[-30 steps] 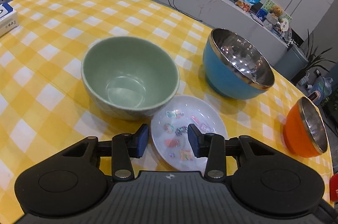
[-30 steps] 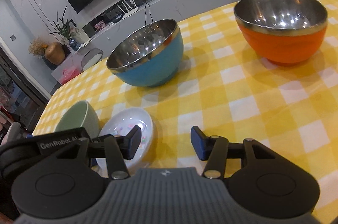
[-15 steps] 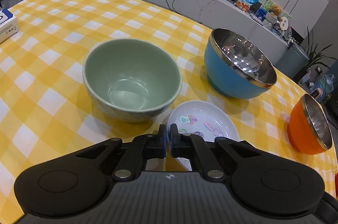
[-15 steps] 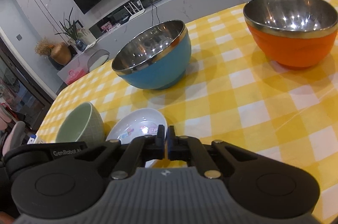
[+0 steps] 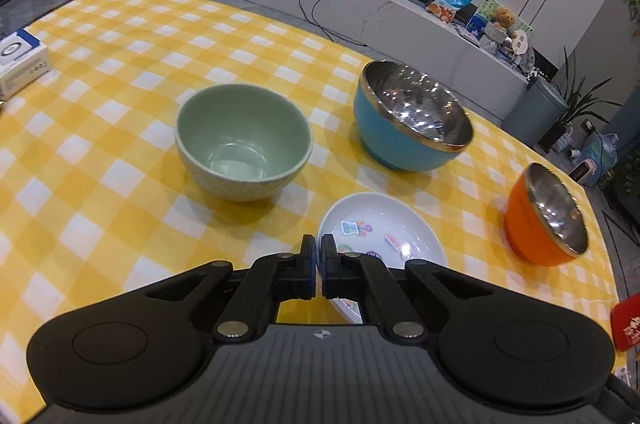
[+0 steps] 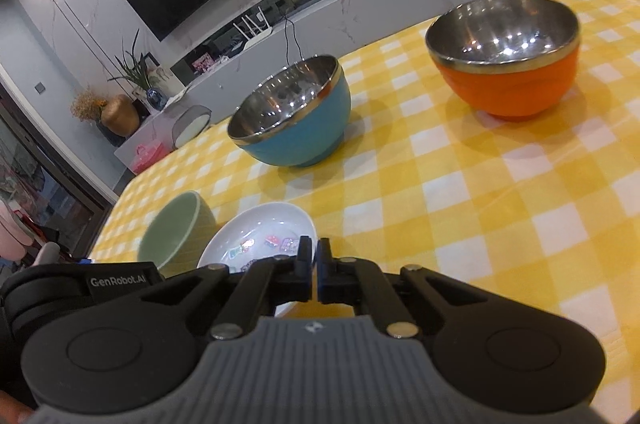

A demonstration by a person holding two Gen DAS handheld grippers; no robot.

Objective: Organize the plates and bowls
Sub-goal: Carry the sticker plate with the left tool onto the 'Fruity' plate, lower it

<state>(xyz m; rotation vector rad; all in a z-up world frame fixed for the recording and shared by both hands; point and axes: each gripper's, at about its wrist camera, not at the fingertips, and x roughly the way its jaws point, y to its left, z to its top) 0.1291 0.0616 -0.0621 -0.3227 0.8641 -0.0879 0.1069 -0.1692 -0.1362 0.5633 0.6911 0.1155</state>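
Up on the counter (image 5: 120,71), yellow-check cloth, four dishes spread out. Left tongs (image 5: 319,266) pressed together, nothing pinched, hovering at the near-left rim of the white plate (image 5: 384,228) w/ cartoon prints. Right tongs (image 6: 313,272) also pressed together, empty, over that plate's (image 6: 256,228) near-right rim. Green ceramic bowl (image 5: 244,139) sits just beyond-left of the plate, small gap btwn them. Blue steel-lined bowl (image 5: 412,123) farther back, apart from both. Orange steel-lined bowl (image 5: 544,216) well off to the right, close to the counter edge. Wide bare cloth on the left, up to a white box (image 5: 22,61) at the far-left edge.
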